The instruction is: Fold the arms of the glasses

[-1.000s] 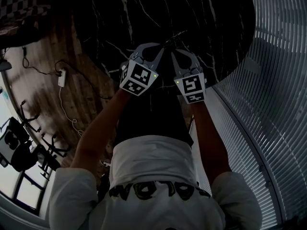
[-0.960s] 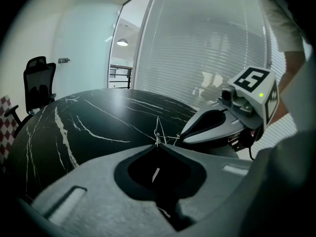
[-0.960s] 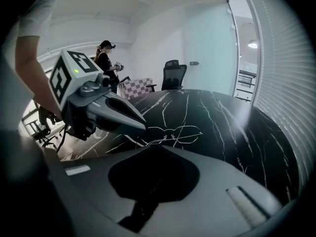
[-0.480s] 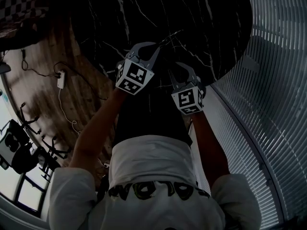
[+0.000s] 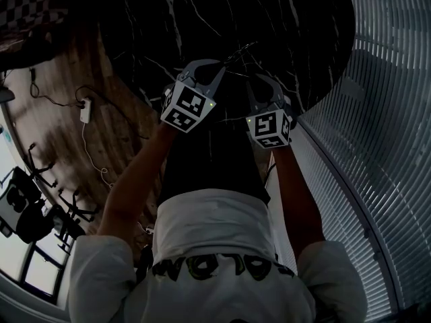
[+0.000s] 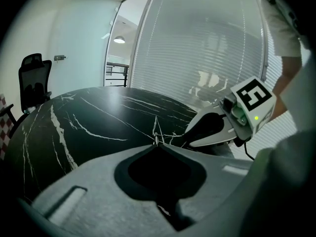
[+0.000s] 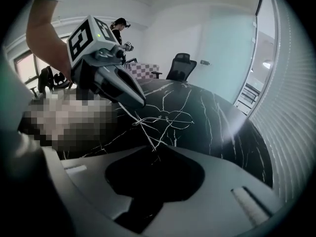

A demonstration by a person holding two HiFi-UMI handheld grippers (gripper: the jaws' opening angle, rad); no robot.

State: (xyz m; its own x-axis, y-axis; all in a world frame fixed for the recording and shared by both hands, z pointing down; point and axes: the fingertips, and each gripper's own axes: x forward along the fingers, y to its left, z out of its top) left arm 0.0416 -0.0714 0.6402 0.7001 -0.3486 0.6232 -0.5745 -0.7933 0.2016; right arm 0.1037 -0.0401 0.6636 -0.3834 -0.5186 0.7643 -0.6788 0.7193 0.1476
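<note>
The glasses point(image 7: 166, 117) are over the table point(image 5: 202, 19), near the edge that is closest to the person, and they are between the two grippers. The left gripper point(image 5: 225, 64) is at their left side, with its tips pressed together on the frame. The right gripper point(image 5: 256, 79) is just beside it at the right, and one arm of the glasses runs down between its closing jaws. A chair point(image 7: 180, 65) stands behind the table, at its far side. The blinds point(image 5: 384, 147) run along the right of the table. At the left, a cable point(image 5: 89, 147) lies on the floor point(image 5: 60, 133).
</note>
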